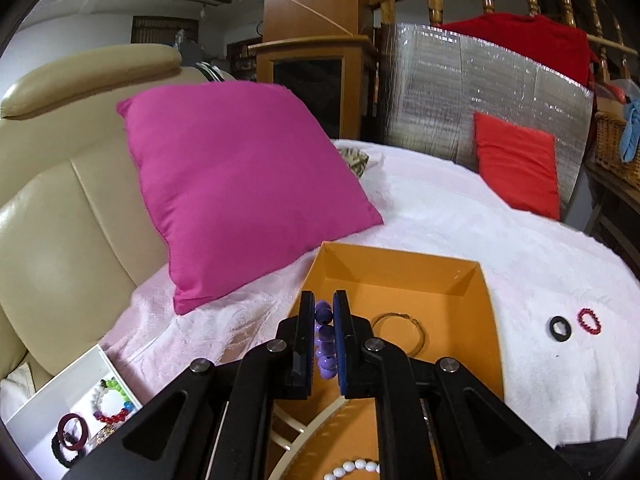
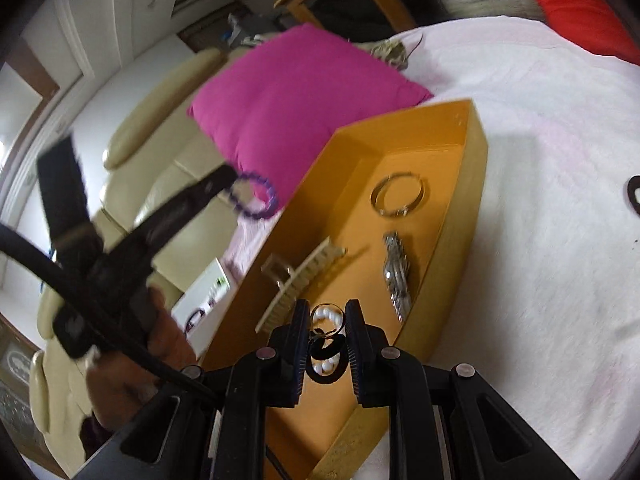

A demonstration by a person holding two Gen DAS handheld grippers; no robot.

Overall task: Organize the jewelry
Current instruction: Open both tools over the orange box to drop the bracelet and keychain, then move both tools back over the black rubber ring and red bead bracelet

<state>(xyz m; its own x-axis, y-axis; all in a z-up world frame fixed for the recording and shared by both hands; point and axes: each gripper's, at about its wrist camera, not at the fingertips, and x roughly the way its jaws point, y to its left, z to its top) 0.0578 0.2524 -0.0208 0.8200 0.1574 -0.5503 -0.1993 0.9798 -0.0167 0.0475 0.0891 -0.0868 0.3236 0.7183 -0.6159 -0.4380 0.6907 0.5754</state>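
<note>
Left claw (image 1: pixel 324 338) sits low in the middle of its own camera's frame, pinching a purple bead bracelet (image 1: pixel 325 340) between its pads, and I can see the beads stacked in a column in the narrow slot between the two fingers. From my right wrist camera the same left claw (image 2: pixel 230 178) shows up blurred at centre left, with the purple bracelet (image 2: pixel 256 196) hanging off its tip as a full loop in front of the magenta cushion (image 2: pixel 296 108). Right claw (image 2: pixel 327 334) is at the bottom centre of that frame, closed down on a small black ring-shaped piece (image 2: pixel 326 354) that fills the gap between its pads; a thin metal ring sits at the top of that gap, though I cannot tell whether it is part of the same piece. Behind it lies the orange box (image 2: pixel 468 184), open on the white bedspread (image 2: pixel 540 240), and inside it I make out a gold bangle (image 2: pixel 397 194), a silver watch (image 2: pixel 397 276), a cream hair comb (image 2: pixel 298 280) and a white bead bracelet (image 2: pixel 326 314) just past the right fingers. In the left view the orange box (image 1: pixel 486 320) fills the lower centre, with the gold bangle (image 1: pixel 398 332) on its floor. At the lower left of that view a white tray (image 1: pixel 60 384) holds several beaded bracelets, one of them multicoloured (image 1: pixel 110 400). At centre right on the bedspread (image 1: pixel 480 232) lie a black ring (image 1: pixel 561 328) and a red bead bracelet (image 1: pixel 589 321), just beside each other
</note>
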